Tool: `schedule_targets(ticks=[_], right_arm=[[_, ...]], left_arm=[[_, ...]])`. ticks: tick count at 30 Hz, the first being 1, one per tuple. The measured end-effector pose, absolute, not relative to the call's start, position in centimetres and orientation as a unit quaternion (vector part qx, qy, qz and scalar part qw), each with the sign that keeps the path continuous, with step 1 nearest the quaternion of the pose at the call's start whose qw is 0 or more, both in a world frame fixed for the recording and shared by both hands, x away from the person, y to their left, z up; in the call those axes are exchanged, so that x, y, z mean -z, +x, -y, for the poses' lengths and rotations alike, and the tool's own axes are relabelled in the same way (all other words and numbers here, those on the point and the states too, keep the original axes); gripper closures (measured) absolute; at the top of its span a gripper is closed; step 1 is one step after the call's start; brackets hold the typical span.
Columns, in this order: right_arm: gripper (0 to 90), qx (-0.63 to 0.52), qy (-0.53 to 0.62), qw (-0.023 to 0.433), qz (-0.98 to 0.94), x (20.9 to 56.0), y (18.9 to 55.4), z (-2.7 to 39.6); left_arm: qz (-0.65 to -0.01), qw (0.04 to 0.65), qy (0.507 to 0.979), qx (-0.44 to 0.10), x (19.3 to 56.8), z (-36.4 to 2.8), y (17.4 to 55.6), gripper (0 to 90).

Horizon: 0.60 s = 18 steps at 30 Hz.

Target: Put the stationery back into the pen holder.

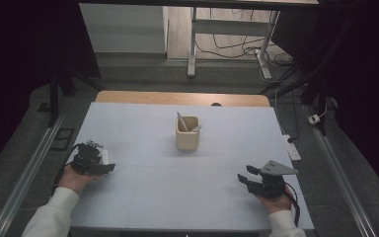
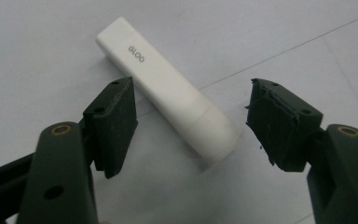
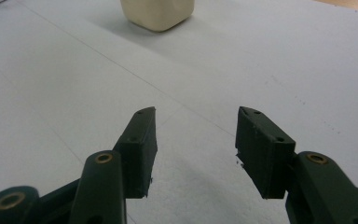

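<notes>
The left gripper (image 2: pixel 191 116) hung low over the table (image 1: pixel 143 197) at its left side, jaws spread, with a white glue stick (image 2: pixel 168 93) lying flat on the table between and just beyond them. In the left gripper view neither pad (image 2: pixel 114 123) touched the stick: its rounded capped end lay in the gap, nearer the right pad, and its square end pointed away up and left, with the word GLOO printed on the top face. The stick lay at a slant across the jaw line rather than straight along it. In the high view the same gripper (image 1: pixel 109 168) sat in the person's left hand (image 1: pixel 74 178), and the stick (image 1: pixel 105 157) showed as a pale sliver just beside its far edge. The right gripper (image 1: pixel 244 175) was held in the right hand near the table's right front, well apart from the stick, pointing toward the middle. Its jaws were spread too, with only bare table between the pads (image 3: pixel 142 149). A cream cup (image 1: pixel 187 133) stood upright near the table's centre, between the two grippers and farther back, with two pale things (image 1: pixel 182 122) leaning inside it; its base (image 3: pixel 157 13) showed at the top of the right gripper view.
</notes>
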State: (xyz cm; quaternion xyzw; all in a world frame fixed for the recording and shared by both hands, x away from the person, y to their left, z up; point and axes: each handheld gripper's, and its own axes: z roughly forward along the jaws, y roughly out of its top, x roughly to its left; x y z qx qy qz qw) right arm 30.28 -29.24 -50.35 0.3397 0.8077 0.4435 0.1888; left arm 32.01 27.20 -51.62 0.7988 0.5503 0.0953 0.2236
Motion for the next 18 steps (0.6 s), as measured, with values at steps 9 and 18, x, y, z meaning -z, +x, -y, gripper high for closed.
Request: schedule_targets(ticks=[9, 18], right_arm=[[47.5, -0.442, 0.340, 0.190, -0.808, 50.38, 30.30, 29.24], [47.5, -0.442, 0.341, 0.191, -0.808, 50.32, 30.25, 29.35]], left_arm=[[-0.556, 0.218, 0.798, -0.081, 51.89, -27.20, 32.35, 39.7], [-0.571, 0.206, 0.791, -0.074, 52.10, -27.41, 32.72, 65.3]])
